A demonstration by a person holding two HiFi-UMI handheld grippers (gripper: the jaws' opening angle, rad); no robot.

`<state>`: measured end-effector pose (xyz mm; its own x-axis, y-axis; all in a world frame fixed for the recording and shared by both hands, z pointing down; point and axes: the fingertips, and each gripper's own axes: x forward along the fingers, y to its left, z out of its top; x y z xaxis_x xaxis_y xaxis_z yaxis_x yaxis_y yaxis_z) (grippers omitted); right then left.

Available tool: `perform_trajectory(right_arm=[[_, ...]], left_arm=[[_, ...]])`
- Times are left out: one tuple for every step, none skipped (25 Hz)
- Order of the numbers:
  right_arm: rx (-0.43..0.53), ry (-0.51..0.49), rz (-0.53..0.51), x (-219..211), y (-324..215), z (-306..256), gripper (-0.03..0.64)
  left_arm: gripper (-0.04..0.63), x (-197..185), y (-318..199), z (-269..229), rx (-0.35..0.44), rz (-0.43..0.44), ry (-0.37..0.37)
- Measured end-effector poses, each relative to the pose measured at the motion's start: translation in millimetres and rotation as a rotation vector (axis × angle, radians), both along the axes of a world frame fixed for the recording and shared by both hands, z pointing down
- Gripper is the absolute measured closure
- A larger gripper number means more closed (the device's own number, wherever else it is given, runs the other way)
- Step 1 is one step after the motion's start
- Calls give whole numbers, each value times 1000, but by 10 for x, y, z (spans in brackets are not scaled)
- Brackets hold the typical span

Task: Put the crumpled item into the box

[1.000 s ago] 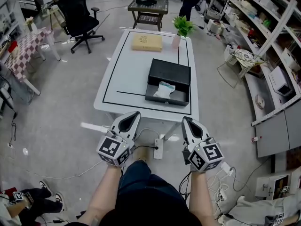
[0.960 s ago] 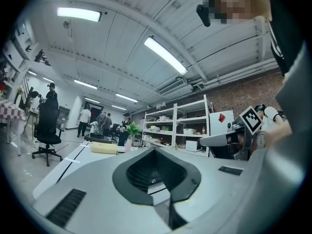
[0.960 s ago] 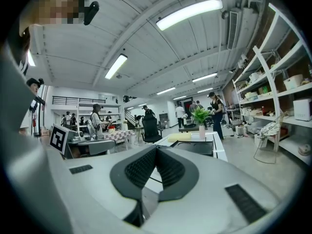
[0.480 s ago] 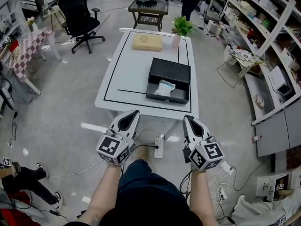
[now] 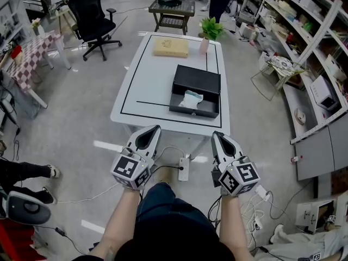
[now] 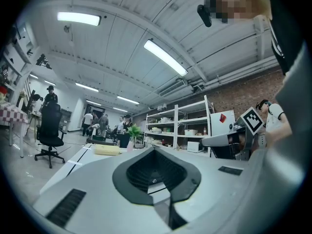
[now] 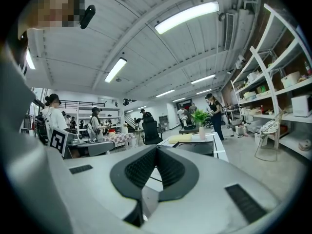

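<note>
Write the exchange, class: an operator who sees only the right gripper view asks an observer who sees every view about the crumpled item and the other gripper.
Operator: Is the crumpled item lying loose on the table?
Observer: No. The head view shows the crumpled item inside the open black box.
Operator: Is the left gripper holding anything?
Observer: No. The left gripper is shut and empty, held short of the table.
</note>
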<state>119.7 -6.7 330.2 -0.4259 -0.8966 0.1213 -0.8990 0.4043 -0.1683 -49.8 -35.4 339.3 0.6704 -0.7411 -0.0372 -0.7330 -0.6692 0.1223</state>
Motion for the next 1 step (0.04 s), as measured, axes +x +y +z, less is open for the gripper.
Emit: perform_trajectory(right_arm=[[-1,-4,-1,5,-2,8,612]], left_arm=[[595,2,-1,7,0,-1,0]])
